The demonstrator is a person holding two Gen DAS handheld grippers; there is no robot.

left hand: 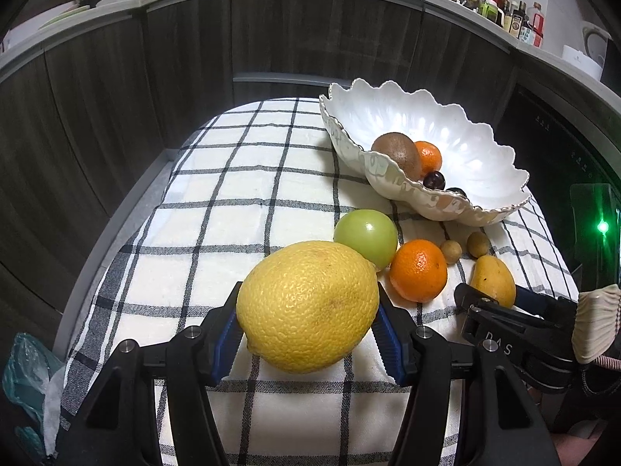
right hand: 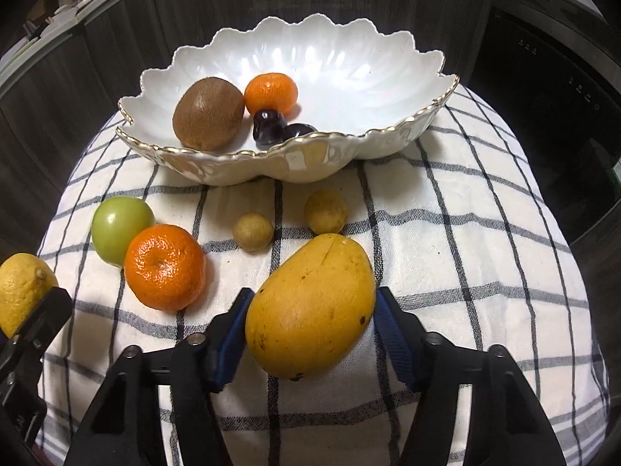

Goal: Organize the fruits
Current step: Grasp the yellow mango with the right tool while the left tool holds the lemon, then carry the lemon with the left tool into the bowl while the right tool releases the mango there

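My left gripper (left hand: 308, 306) is shut on a big yellow lemon (left hand: 306, 305), near the checked cloth. My right gripper (right hand: 310, 306) is shut on a yellow mango (right hand: 310, 305); it also shows in the left wrist view (left hand: 493, 279). A white scalloped bowl (right hand: 349, 77) holds a kiwi (right hand: 209, 112), a mandarin (right hand: 271, 91) and two dark plums (right hand: 268, 126). On the cloth in front of the bowl lie a green apple (right hand: 120, 229), an orange (right hand: 165, 266) and two small tan fruits (right hand: 253, 232).
The table is covered by a black-and-white checked cloth (left hand: 233, 213) with dark cabinets (left hand: 97, 97) behind it. A counter with bottles (left hand: 516, 15) and dishes runs above. A plastic bag (left hand: 27, 372) hangs at the lower left.
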